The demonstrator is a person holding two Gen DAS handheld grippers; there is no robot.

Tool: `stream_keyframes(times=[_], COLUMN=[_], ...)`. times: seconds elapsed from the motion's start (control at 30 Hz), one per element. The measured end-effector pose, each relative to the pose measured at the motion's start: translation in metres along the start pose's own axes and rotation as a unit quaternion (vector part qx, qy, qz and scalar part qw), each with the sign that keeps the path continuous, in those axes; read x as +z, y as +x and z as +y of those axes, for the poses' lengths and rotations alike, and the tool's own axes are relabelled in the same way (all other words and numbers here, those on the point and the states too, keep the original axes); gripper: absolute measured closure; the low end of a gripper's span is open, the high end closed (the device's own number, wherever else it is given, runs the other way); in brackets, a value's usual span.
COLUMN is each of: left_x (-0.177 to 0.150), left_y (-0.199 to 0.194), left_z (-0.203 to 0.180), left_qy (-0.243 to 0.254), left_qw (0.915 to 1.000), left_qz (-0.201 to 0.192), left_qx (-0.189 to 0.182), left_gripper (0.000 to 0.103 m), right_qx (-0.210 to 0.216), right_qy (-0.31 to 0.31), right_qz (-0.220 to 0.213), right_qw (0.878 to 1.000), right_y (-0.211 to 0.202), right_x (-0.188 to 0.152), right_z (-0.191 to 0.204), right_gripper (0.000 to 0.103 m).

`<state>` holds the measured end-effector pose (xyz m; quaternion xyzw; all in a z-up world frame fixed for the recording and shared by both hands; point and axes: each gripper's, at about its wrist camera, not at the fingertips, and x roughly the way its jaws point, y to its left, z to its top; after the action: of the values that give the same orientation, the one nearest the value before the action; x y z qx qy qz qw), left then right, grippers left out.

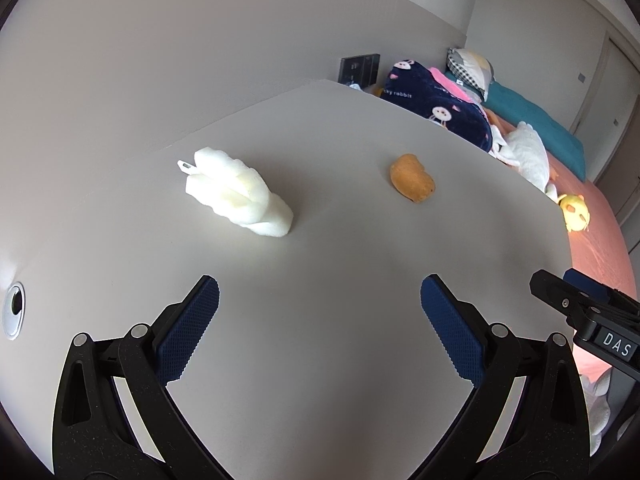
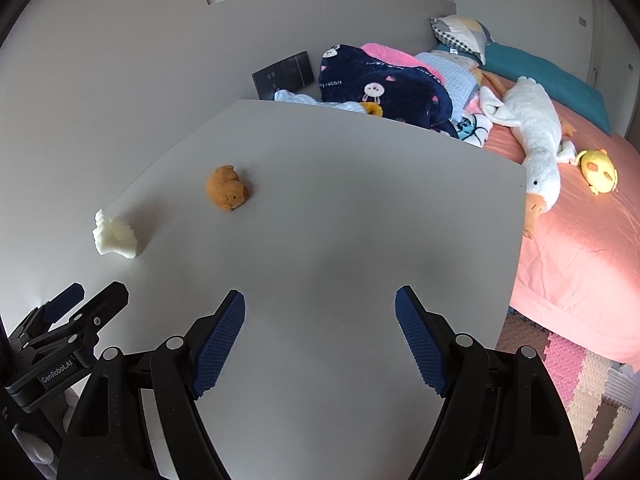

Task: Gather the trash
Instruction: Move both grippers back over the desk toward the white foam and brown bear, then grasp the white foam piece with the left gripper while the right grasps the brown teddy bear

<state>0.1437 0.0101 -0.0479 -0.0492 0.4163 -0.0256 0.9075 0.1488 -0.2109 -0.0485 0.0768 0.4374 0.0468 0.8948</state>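
Observation:
A crumpled piece of white foam (image 1: 238, 192) lies on the pale table (image 1: 320, 248), ahead and left of my left gripper (image 1: 320, 296), which stands open and empty over bare tabletop. A small orange-brown plush toy (image 1: 412, 178) sits farther right. In the right wrist view the white foam (image 2: 116, 236) and the orange toy (image 2: 227, 193) lie at the far left of the table (image 2: 340, 220). My right gripper (image 2: 320, 312) is open with nothing between its blue pads. Each gripper shows at the edge of the other's view: the right gripper (image 1: 560, 296), the left gripper (image 2: 96, 296).
A bed with a pink sheet (image 2: 580, 240) runs along the table's right edge, carrying a white goose plush (image 2: 536, 128), a yellow plush (image 2: 598, 168), a navy blanket (image 2: 384, 84) and pillows. A dark panel (image 2: 284, 74) leans on the wall. Foam floor mats (image 2: 580, 384) lie below.

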Motion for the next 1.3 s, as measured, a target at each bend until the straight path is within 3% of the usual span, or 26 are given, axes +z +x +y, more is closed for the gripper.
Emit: stream_keyframes(times=[0.67,0.77,0.83,1.03,1.3], left_x=[0.049,0.052,0.052,0.053,0.053], left_y=[0.047,0.056,0.06,0.056,0.057], left_z=[0.061,0.066,0.068,0.064,0.055], left_qy=[-0.089,-0.098,-0.104,-0.089,-0.059], left_qw=[0.9958,0.9945,0.9936,0.9956,0.998], left_qz=[0.022,0.035,0.04,0.026,0.023], left_qx=[-0.006,-0.013,-0.021,-0.014,-0.004], left_gripper=[0.011,0.026,0.044,0.069,0.075], right_qx=[0.006,0.004,0.001,-0.002,-0.017], right_qy=[-0.055,-0.069,-0.079,-0.087,-0.099], right_qz=[0.007,0.007,0.007,0.018,0.022], right_qw=[0.998,0.998,0.997,0.996,0.995], right_y=[0.069,0.076,0.081,0.093,0.104], right_x=[0.046,0.052,0.055,0.061,0.076], right_z=[0.053,0.062,0.068,0.077,0.086], right_gripper=[0.025,0.025,0.025,0.025,0.025])
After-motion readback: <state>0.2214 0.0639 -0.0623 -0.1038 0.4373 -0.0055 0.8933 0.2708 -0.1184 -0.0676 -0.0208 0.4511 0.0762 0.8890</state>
